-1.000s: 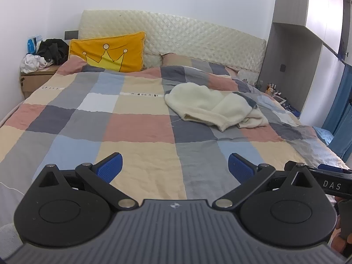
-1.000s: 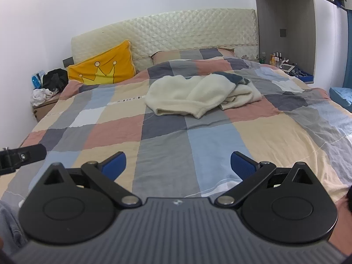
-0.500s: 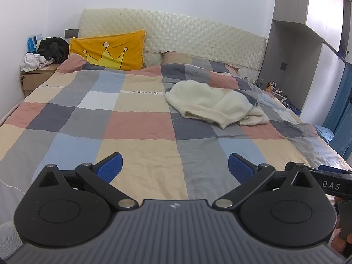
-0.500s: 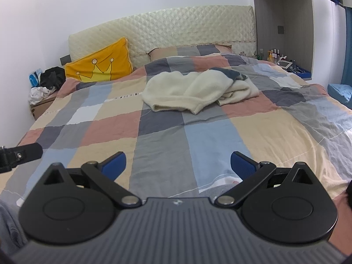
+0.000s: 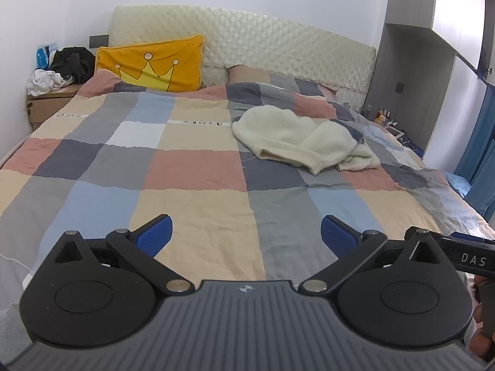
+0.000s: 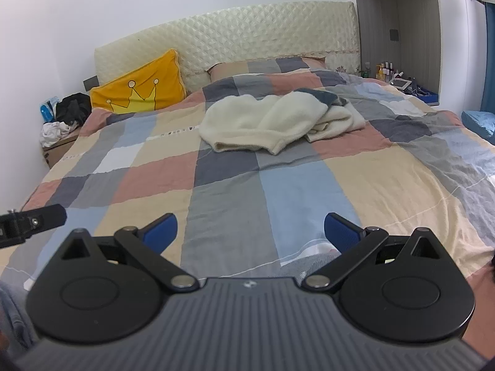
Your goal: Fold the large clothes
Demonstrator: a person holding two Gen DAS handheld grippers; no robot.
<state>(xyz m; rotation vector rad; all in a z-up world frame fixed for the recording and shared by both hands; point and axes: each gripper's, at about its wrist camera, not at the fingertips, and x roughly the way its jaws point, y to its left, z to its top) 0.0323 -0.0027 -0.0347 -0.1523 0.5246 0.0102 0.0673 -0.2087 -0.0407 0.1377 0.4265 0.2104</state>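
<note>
A cream fleece garment (image 5: 297, 140) (image 6: 272, 123) lies crumpled on the checked bedspread (image 5: 185, 170) (image 6: 309, 185), right of the bed's middle and toward the headboard. A dark blue-grey patch of it shows at its far right side. My left gripper (image 5: 246, 235) is open over the foot of the bed, far short of the garment, with nothing between its blue pads (image 5: 154, 236). My right gripper (image 6: 250, 232) is open too, also near the foot edge, empty. The left tool's tip (image 6: 31, 222) shows at the left edge of the right wrist view.
A yellow crown pillow (image 5: 151, 66) (image 6: 139, 92) leans on the quilted headboard (image 5: 278, 49). A bedside box with heaped clothes (image 5: 58, 71) stands at the far left. Bottles and small items (image 6: 389, 72) sit on a shelf right of the bed, beside blue curtains (image 5: 482, 160).
Both grippers have tilted slightly, so the bed and garment sit a little higher and nearer in both views. Both stay open and empty.
</note>
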